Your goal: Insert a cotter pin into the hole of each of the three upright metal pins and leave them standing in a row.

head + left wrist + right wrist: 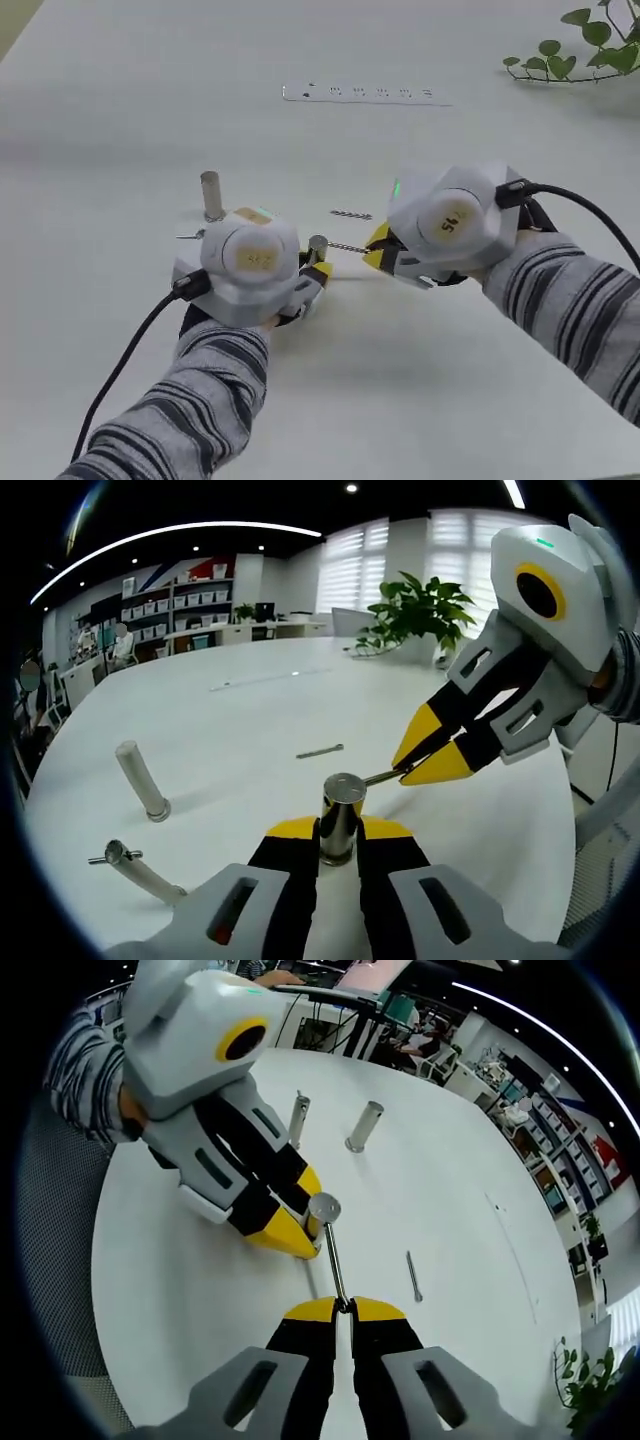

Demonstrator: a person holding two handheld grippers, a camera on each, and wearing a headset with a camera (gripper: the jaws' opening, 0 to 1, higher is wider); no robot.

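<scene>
My left gripper [312, 272] is shut on an upright metal pin [318, 245], held low between the jaws [341, 820]. My right gripper [376, 250] is shut on a cotter pin [348, 247], whose tip meets the pin's top from the right [382, 776] [333, 1255]. A second metal pin [210, 195] stands bare at the back left. A third pin [135, 868] has a cotter pin through its top; in the head view the left gripper mostly hides it. One loose cotter pin [351, 214] lies on the white table just behind the grippers.
A white power strip [365, 94] lies far back on the table. A leafy plant [590, 50] sits at the back right corner. Cables trail from both grippers toward the person. Bare tabletop [420, 380] stretches in front of the grippers.
</scene>
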